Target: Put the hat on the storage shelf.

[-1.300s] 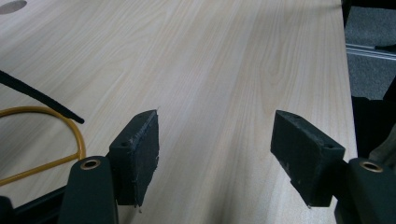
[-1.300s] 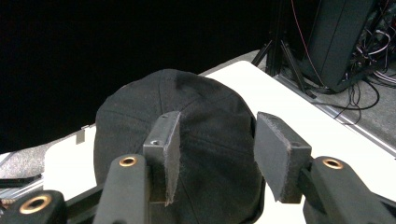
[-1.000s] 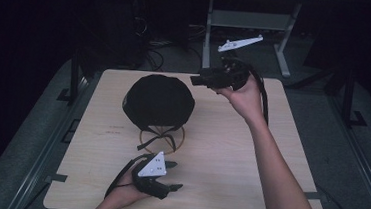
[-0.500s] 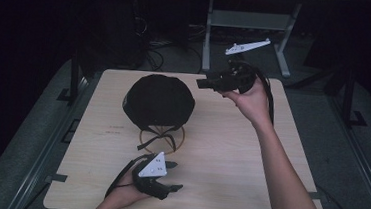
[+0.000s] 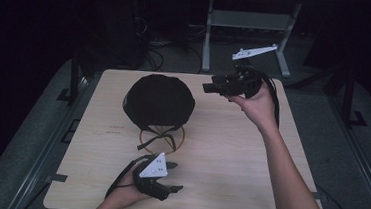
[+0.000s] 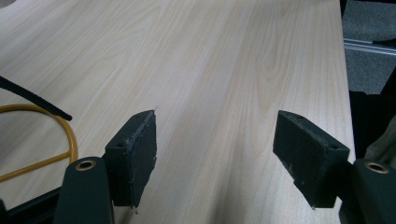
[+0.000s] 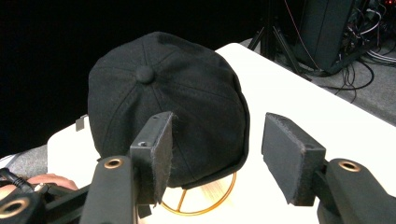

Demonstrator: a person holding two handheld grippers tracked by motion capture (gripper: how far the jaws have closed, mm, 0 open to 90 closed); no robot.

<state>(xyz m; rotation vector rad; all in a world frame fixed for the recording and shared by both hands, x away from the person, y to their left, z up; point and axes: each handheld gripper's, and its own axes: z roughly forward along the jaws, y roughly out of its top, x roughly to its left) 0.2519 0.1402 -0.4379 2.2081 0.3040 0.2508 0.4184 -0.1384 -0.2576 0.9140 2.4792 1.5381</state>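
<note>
Jaws of both grippers gape wide — right gripper [image 7: 217, 154] faces the cap [image 7: 168, 107], left gripper [image 6: 215, 154] holds nothing.

A pale wooden table [image 5: 230, 153] carries a black cap [image 5: 158, 101] set on a yellow wire stand [image 5: 162, 137], toward the far left.

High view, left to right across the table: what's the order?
Left tool at the near edge → black cap on its gold wire stand → right tool, held above the table's far right part, jaws pointing toward the cap.
</note>
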